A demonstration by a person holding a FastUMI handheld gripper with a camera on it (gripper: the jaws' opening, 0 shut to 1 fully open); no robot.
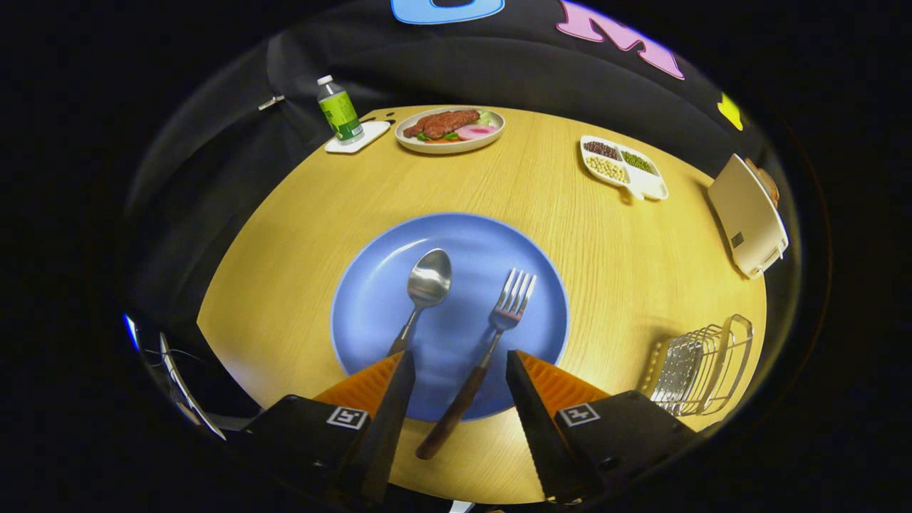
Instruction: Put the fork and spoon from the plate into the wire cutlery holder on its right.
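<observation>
Between the wide-open claw (459,363) fingers, the fork (491,335) handle, untouched.

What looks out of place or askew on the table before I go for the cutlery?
Nothing stands out. The spoon and fork lie on the blue plate, the fork's handle overhanging its near rim between the open gripper fingers. The wire cutlery holder sits upright to the right.

Bare table (613,235) separates plate (370,299) from holder (702,367).
</observation>
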